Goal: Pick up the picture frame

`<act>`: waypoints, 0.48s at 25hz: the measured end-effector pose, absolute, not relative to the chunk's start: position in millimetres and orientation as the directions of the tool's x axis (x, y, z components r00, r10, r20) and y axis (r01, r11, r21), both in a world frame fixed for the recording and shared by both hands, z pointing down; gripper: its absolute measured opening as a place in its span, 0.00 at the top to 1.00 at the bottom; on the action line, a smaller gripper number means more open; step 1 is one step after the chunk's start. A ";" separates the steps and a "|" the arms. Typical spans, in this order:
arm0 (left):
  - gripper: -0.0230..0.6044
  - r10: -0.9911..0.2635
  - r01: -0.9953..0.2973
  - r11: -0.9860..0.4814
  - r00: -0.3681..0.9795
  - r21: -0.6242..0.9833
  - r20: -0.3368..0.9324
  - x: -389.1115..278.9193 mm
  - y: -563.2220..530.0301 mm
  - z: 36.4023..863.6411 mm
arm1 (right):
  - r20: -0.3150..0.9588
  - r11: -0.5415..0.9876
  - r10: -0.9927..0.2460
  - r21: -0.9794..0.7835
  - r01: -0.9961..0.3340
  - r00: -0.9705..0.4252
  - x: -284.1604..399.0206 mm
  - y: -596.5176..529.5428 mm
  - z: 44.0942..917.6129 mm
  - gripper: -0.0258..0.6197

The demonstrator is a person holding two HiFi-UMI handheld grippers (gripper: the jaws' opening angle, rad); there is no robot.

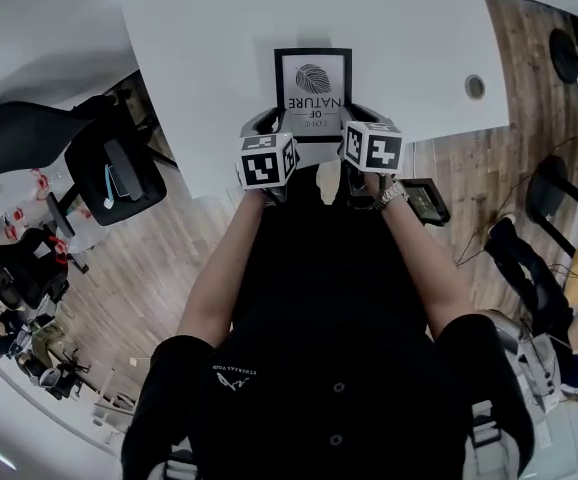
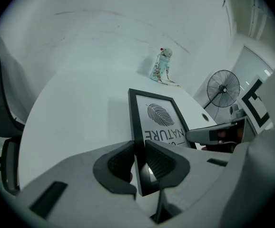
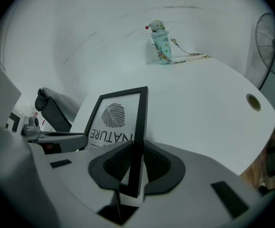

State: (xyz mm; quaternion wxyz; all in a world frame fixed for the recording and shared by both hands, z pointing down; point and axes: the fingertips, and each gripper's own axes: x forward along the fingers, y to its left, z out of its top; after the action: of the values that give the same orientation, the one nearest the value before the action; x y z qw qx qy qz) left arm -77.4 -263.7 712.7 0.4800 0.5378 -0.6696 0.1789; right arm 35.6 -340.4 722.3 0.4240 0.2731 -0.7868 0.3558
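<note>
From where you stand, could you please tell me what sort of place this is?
Most likely an office or a similar workroom: a large white table, a black office chair beside it, and a pedestal fan.

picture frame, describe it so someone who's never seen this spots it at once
Find the large white table; at its edge nearest the person, the black rectangular picture frame is clamped on either side by the left gripper and right gripper. It holds a white print of a dark leaf and the word NATURE, unlike the small pale-green patterned figure at the far end.
</note>
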 end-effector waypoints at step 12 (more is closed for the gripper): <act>0.84 -0.669 -0.908 0.335 -0.041 0.251 0.742 -96.5 -258.1 659.1 | 0.786 0.651 -0.258 -0.289 -0.702 -0.563 14.5 -338.1 665.6 0.86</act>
State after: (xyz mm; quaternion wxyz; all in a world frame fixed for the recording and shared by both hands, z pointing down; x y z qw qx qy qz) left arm -96.5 -258.1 659.1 0.4100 0.5580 -0.7065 0.1461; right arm 14.5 -338.1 665.6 0.3678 0.2888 -0.8307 0.3021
